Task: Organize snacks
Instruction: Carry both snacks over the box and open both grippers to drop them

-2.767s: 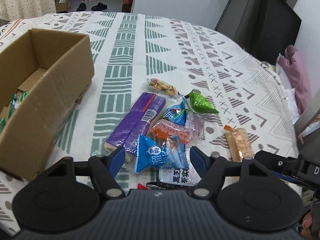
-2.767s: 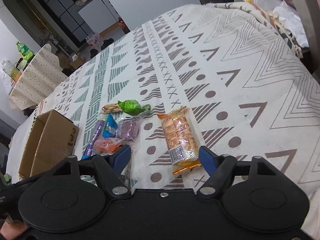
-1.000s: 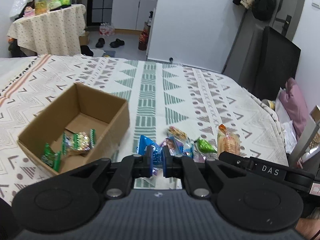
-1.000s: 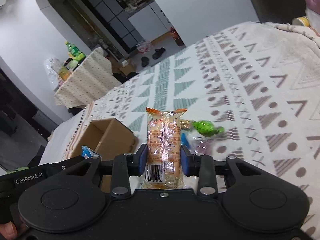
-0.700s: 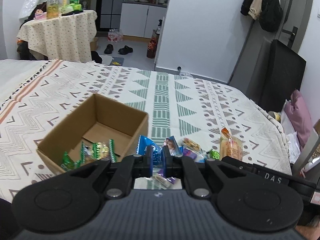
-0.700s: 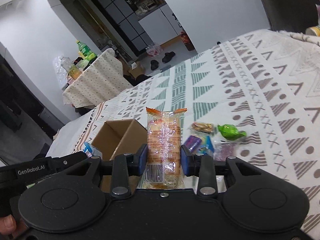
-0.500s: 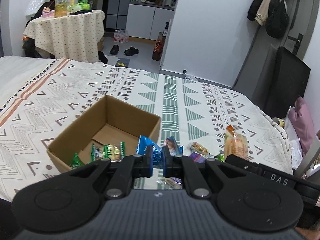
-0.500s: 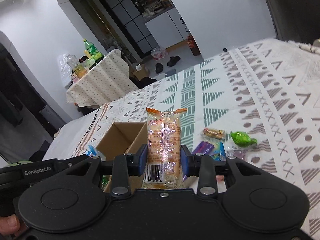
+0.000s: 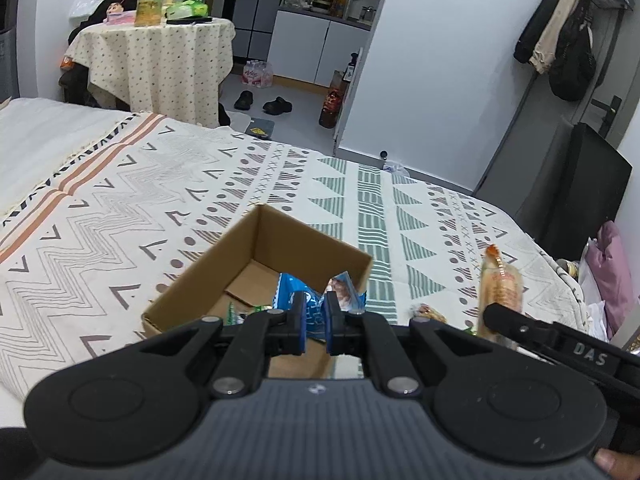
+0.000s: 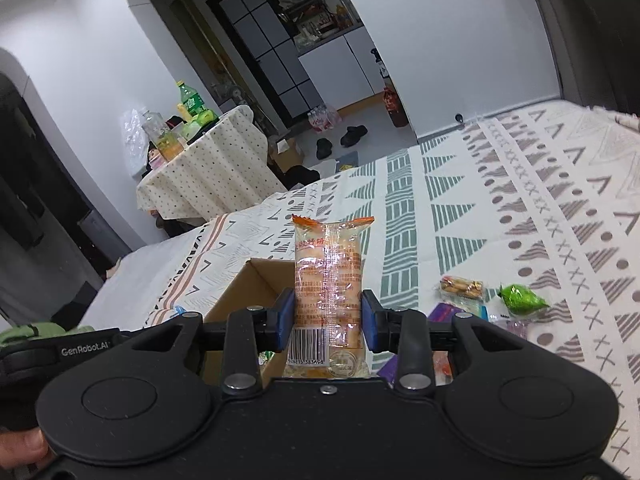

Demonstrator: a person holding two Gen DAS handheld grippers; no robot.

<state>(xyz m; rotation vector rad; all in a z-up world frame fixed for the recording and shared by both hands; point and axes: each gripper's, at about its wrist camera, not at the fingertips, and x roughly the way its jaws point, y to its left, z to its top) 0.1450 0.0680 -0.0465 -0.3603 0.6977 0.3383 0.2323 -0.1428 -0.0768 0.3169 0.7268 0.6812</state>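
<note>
**Two snacks held up near the box**

The left gripper (image 9: 315, 324) has its jaws pinched tight on a blue snack bag (image 9: 294, 294). The bag hangs over the open cardboard box (image 9: 224, 252). Green wrapped snacks (image 9: 234, 312) lie at the bottom of the box.

The right gripper (image 10: 327, 320) has its jaws closed on an orange cracker pack (image 10: 329, 280). The pack stands straight up between the blue pads, with its barcode at the low end. The box (image 10: 256, 280) sits just behind and below it, to the left.

More snacks lie on the cloth to the right of the box: a brown-and-gold wrapped one (image 10: 460, 285), a green candy (image 10: 520, 298) and a purple pack (image 10: 448, 312).

All of this sits on a wide surface covered by a cream cloth (image 9: 120, 208) with green stripes, grey triangles, dots and zigzags.

Farther back is a small round side table (image 9: 160, 56) with a dotted cloth and bottles on top. A pair of black shoes (image 9: 264, 103) lies on the grey floor. Dark coats (image 9: 564, 36) hang on the white wall at the right. A kitchen with pale cupboards (image 9: 320, 46) shows through the doorway.
</note>
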